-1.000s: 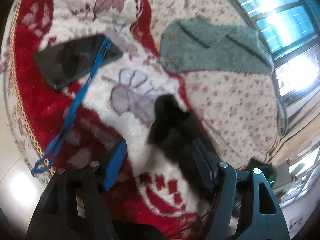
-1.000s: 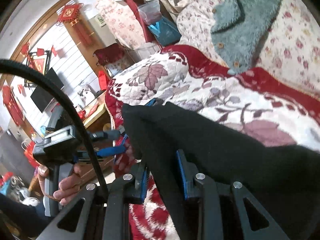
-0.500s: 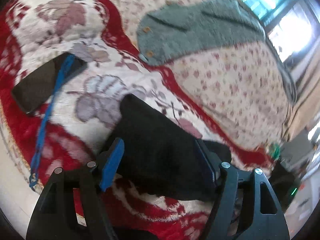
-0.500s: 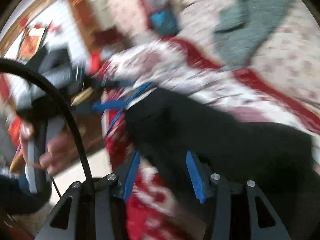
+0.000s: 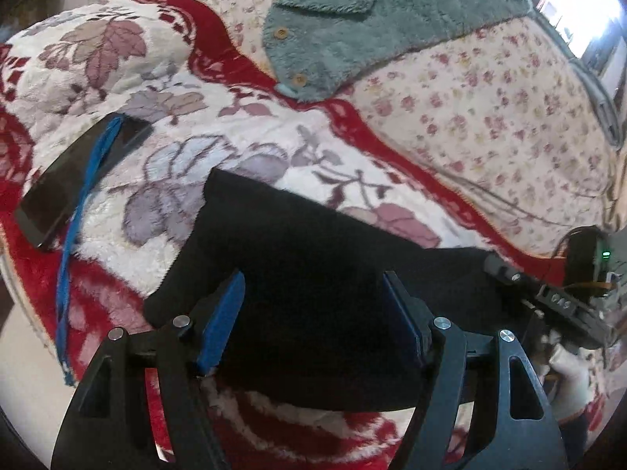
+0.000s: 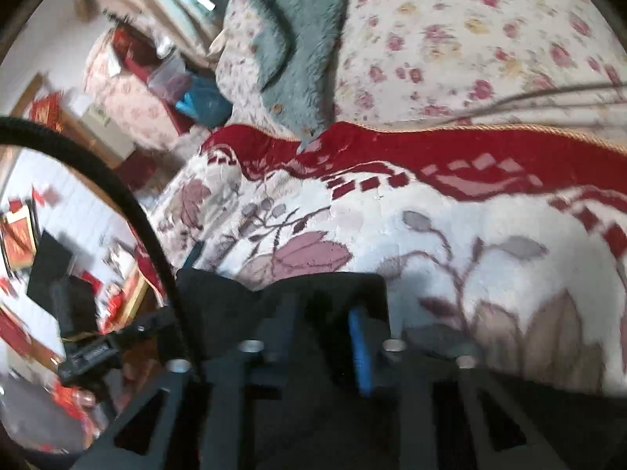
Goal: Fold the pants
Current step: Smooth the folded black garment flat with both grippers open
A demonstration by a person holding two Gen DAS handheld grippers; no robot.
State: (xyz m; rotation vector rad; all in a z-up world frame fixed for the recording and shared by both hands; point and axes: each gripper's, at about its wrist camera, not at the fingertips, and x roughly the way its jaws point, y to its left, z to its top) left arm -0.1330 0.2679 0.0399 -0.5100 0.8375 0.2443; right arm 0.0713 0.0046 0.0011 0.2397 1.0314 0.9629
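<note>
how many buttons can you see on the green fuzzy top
2 in the left wrist view, both along the edge of the green fuzzy top: upper button, lower button near its bottom corner. More may be hidden.

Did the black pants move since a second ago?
Yes. In the left wrist view the black pants now lie spread across the blanket, reaching closer to the phone than before.

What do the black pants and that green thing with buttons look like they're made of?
The black pants look like soft matte knit or fleece: no sheen, limp folds; the weave is too dark to tell. The green garment looks like fluffy fleece or plush: fuzzy pile, with wooden-looking buttons.
</note>
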